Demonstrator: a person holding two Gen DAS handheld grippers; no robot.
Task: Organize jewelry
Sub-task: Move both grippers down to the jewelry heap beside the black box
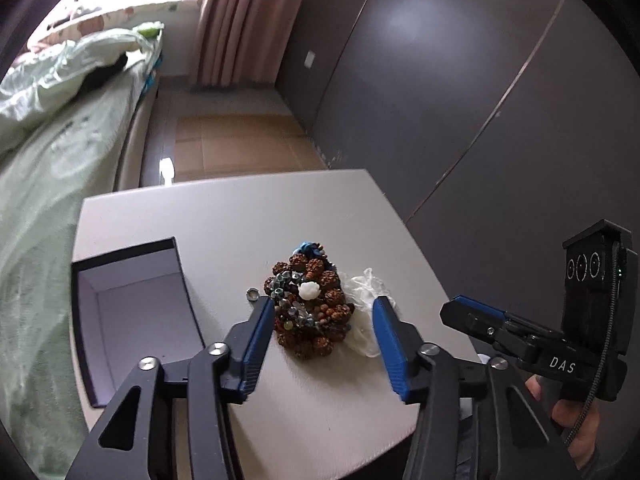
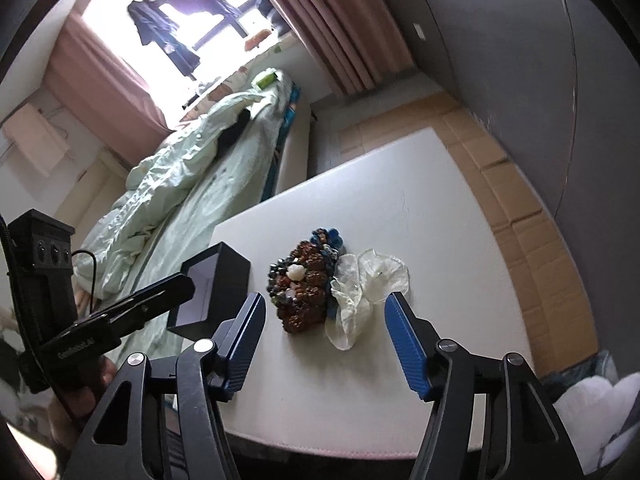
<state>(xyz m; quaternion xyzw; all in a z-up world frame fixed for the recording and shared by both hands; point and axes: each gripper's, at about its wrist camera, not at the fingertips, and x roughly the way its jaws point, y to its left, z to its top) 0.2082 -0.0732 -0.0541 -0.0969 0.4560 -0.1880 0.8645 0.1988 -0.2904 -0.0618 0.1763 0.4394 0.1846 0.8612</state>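
A pile of jewelry (image 1: 310, 302), brown bead strands with grey beads, a blue piece and a small white carved piece, lies on the white table (image 1: 248, 216). A crumpled clear plastic bag (image 1: 366, 292) lies against its right side. A small ring (image 1: 253, 294) lies just left of the pile. An open black box (image 1: 132, 316) with a pale lining stands to the left. My left gripper (image 1: 324, 312) is open, its fingers on either side of the pile. My right gripper (image 2: 326, 310) is open just in front of the jewelry pile (image 2: 306, 286) and bag (image 2: 362, 284). The box (image 2: 212, 286) shows there too.
A bed with a green quilt (image 1: 44, 184) runs along the table's left side. A grey wardrobe wall (image 1: 460, 92) stands to the right. Cardboard sheets (image 2: 516, 204) cover the floor beyond the table. The other gripper's body (image 1: 560, 328) hangs at the table's right edge.
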